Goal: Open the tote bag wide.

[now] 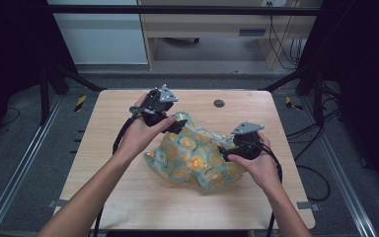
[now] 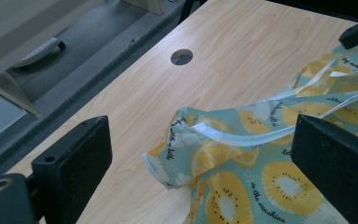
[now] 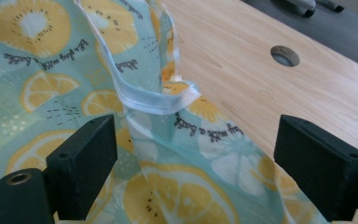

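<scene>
Cloth bag: soft, grab the hems

Cloth bag lies crumpled mid-counter between your grippers. In the left gripper view, fingers stand wide around its pale-edged corner, gripping nothing. In the right gripper view, fingers wide astride limp, light fabric; take the stitched hem

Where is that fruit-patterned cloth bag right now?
In the high view the fruit-patterned cloth bag lies crumpled on the wooden table, right of centre, between the two hand-held grippers and just in front of the round hole.
</scene>
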### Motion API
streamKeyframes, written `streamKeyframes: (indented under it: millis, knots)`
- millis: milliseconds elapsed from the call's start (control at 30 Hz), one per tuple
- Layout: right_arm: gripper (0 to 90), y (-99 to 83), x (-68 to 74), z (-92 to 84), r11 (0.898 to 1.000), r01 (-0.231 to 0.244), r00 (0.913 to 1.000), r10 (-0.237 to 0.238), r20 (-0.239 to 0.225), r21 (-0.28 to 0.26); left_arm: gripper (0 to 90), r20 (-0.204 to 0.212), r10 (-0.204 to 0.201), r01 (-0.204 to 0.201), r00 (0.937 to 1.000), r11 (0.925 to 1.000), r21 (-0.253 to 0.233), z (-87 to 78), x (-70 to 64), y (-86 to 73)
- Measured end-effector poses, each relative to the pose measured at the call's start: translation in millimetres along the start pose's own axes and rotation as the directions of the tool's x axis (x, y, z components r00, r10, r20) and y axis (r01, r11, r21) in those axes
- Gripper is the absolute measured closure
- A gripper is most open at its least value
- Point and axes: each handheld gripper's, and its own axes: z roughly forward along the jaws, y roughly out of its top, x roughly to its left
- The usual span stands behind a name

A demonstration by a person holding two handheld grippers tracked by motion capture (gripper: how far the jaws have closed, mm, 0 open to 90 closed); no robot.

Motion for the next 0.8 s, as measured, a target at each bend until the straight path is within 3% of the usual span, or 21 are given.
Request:
streamKeyframes:
  millis: [33, 100, 133, 167, 200, 233, 300, 333, 367, 400, 433, 467, 500, 533, 600, 667, 700, 733, 800]
  knots:
    - [31.3, 1.5, 1.6, 3.9, 0.999, 0.015, 0.9999, -0.015, 0.003, 0.029, 4.8, 0.000, 0.007, -0.007, 1.0000, 1.0000, 0.002, -1.7, -0.8, -0.2]
    - [42.1, 2.8, 2.4, 7.8, 0.997, 0.021, 0.9998, -0.021, 0.005, 0.070, 4.8, 0.003, 0.012, -0.012, 0.9999, 0.9999, 0.001, -5.7, -0.1, -0.3]
    - [42.1, 2.8, 2.4, 7.8, 0.997, 0.021, 0.9998, -0.021, 0.005, 0.070, 4.8, 0.003, 0.012, -0.012, 0.9999, 0.9999, 0.001, -5.7, -0.1, -0.3]
    - [58.0, 3.8, 3.0, 11.1, 0.995, 0.028, 0.9996, -0.027, -0.012, 0.092, 4.8, 0.007, -0.005, 0.005, 1.0000, 0.9999, -0.011, -9.8, 0.0, -0.8]
    - [58.0, 3.8, 3.0, 11.1, 0.995, 0.028, 0.9996, -0.027, -0.012, 0.092, 4.8, 0.007, -0.005, 0.005, 1.0000, 0.9999, -0.011, -9.8, 0.0, -0.8]
    - [65.9, 5.4, 3.0, 12.3, 0.994, 0.027, 0.9994, -0.025, -0.026, 0.102, 4.8, 0.009, -0.003, 0.003, 1.0000, 0.9999, -0.012, -12.9, 0.9, -1.8]
    - [77.5, 7.2, 2.8, 11.2, 0.996, 0.031, 0.9992, -0.029, -0.029, 0.079, 4.8, 0.007, -0.002, 0.002, 1.0000, 0.9999, -0.011, -16.4, 1.9, -3.6]
    - [77.5, 7.2, 2.8, 11.2, 0.996, 0.031, 0.9992, -0.029, -0.029, 0.079, 4.7, 0.007, -0.002, 0.002, 1.0000, 0.9999, -0.011, -16.4, 1.9, -3.6]
    - [86.9, 10.7, 1.5, 7.0, 0.999, 0.020, 0.9994, -0.019, -0.030, 0.033, 4.8, 0.005, -0.005, 0.005, 1.0000, 0.9999, -0.011, -18.8, 3.3, -5.2]
    - [86.9, 10.7, 1.5, 7.0, 0.999, 0.020, 0.9994, -0.019, -0.030, 0.033, 4.8, 0.005, -0.005, 0.005, 1.0000, 0.9999, -0.011, -18.8, 3.3, -5.2]
    - [89.6, 15.6, 0.1, 1.8, 1.000, 0.004, 0.9996, -0.005, -0.030, -0.010, 4.8, 0.003, -0.012, 0.012, 0.9999, 0.9999, -0.009, -21.2, 5.6, -7.1]
    - [89.6, 15.6, 0.1, 1.8, 1.000, 0.004, 0.9996, -0.005, -0.030, -0.010, 4.8, 0.003, -0.012, 0.012, 0.9999, 0.9999, -0.009, -21.2, 5.6, -7.1]
    - [90.0, 22.2, 0.4, -4.9, 0.998, 0.004, 0.9997, -0.005, -0.024, -0.061, 4.8, -0.005, -0.015, 0.014, 0.9999, 0.9999, -0.008, -24.0, 7.7, -7.9]
    - [90.0, 22.2, 0.4, -4.9, 0.998, 0.004, 0.9997, -0.005, -0.024, -0.061, 4.8, -0.005, -0.015, 0.014, 0.9999, 0.9999, -0.008, -24.0, 7.7, -7.9]
    - [90.0, 33.6, 6.0, -18.1, 0.990, 0.015, 0.9994, -0.019, -0.029, -0.141, 4.8, -0.015, -0.018, 0.018, 0.9997, 0.9998, -0.012, -31.1, 13.1, -7.8]
    - [90.0, 36.3, 8.4, -21.7, 0.987, 0.021, 0.9991, -0.027, -0.034, -0.161, 4.8, -0.025, -0.028, 0.027, 0.9993, 0.9993, -0.024, -34.5, 15.2, -7.4]
    - [90.0, 43.1, 18.0, -32.3, 0.977, 0.050, 0.9972, -0.061, -0.044, -0.207, 4.8, -0.034, -0.036, 0.035, 0.9988, 0.9987, -0.036, -41.7, 19.2, -7.3]
    - [90.0, 43.1, 18.0, -32.3, 0.977, 0.050, 0.9972, -0.061, -0.044, -0.207, 4.8, -0.034, -0.036, 0.035, 0.9988, 0.9987, -0.036, -41.7, 19.2, -7.3]
    - [90.0, 46.6, 32.8, -44.6, 0.964, 0.083, 0.9930, -0.101, -0.061, -0.253, 4.8, -0.040, -0.045, 0.043, 0.9982, 0.9980, -0.046, -50.8, 23.8, -8.5]
